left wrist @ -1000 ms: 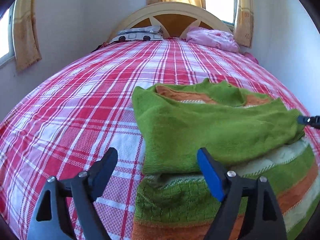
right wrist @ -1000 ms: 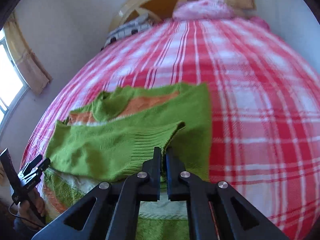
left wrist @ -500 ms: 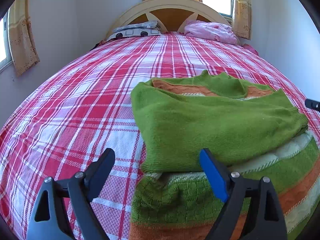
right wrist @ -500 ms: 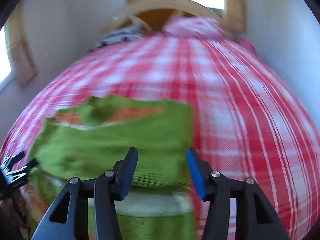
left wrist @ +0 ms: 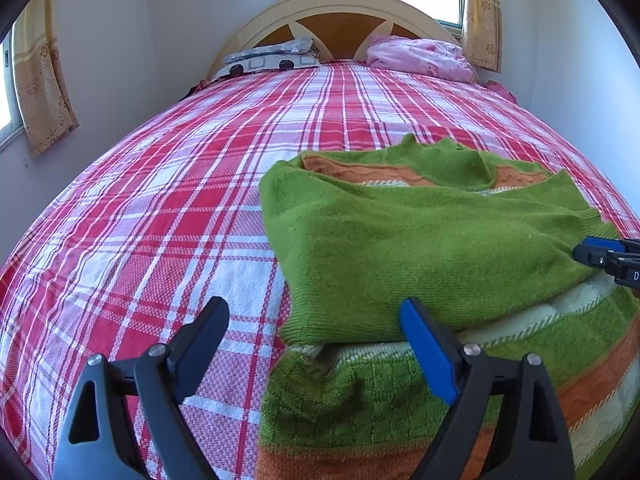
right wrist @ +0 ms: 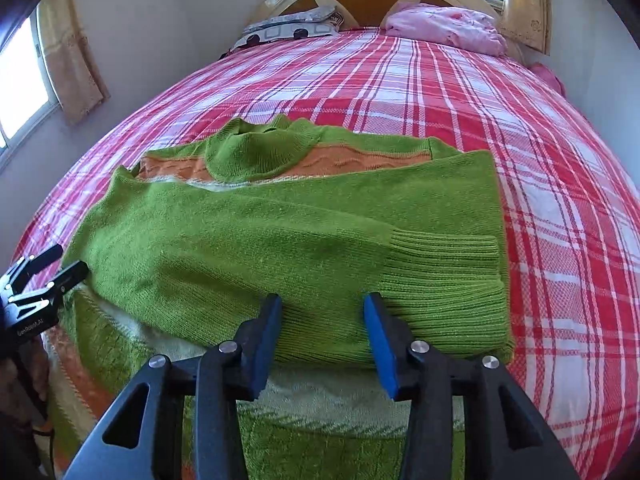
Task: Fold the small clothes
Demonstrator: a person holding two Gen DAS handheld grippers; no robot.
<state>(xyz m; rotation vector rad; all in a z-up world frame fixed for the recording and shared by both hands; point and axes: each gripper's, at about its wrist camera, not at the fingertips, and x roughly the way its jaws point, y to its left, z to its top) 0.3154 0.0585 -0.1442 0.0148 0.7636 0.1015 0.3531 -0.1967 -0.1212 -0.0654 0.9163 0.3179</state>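
A green knit sweater (left wrist: 420, 248) with orange and cream stripes lies on the red plaid bed; both green sleeves are folded across its chest (right wrist: 280, 240). My left gripper (left wrist: 312, 312) is open wide and empty, hovering over the sweater's near left edge where the folded sleeve ends. My right gripper (right wrist: 322, 302) hangs just in front of the ribbed cuff (right wrist: 448, 280); its jaws stand apart and are closing, and the pads do not press on the knit. Each gripper shows at the edge of the other's view: the right gripper (left wrist: 608, 256), the left gripper (right wrist: 44, 276).
The plaid bedspread (left wrist: 180, 200) stretches far to the left and back. A patterned pillow (left wrist: 272, 58) and a bunched pink cloth (left wrist: 420, 56) lie by the wooden headboard (left wrist: 340, 28). Walls stand close on both sides, with curtained windows (left wrist: 44, 80).
My right gripper let go of the sleeve cuff, opened and drew back a little; the sleeve now lies flat across the sweater. The left gripper has hardly moved.
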